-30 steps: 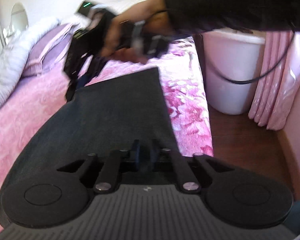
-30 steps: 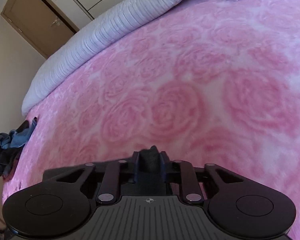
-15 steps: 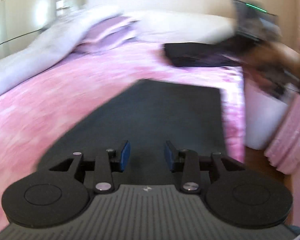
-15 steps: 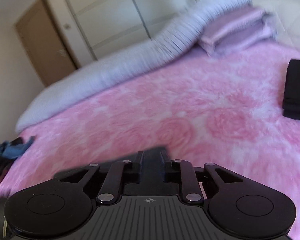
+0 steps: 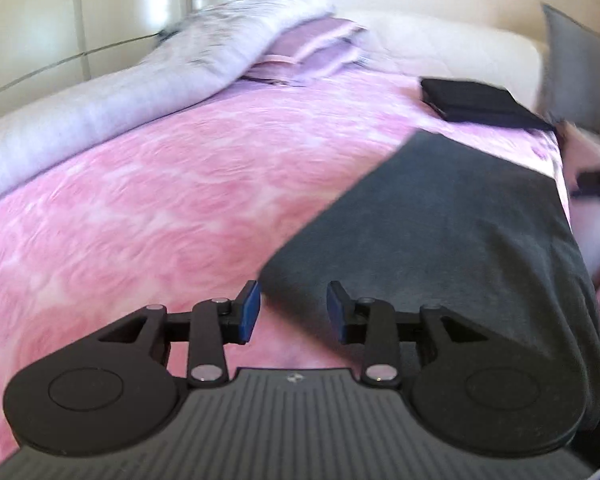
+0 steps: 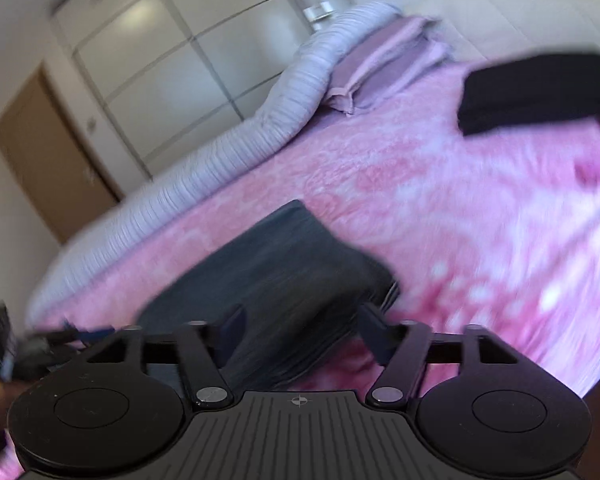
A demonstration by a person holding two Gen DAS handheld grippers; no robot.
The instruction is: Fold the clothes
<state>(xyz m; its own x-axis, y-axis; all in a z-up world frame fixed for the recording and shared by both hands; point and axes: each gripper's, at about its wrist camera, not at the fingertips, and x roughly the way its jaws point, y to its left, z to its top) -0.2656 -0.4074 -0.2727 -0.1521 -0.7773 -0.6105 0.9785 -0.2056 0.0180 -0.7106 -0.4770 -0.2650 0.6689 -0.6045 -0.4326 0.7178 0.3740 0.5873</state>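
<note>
Right tool opening over dark garment's edge

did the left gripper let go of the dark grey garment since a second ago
Yes. The left gripper now stands open at the dark grey garment's corner on the pink bedspread.

bed: pink cover | wardrobe: white | door: brown

free: pink bedspread left | blocked: rolled duvet far edge, folded black stack
</note>
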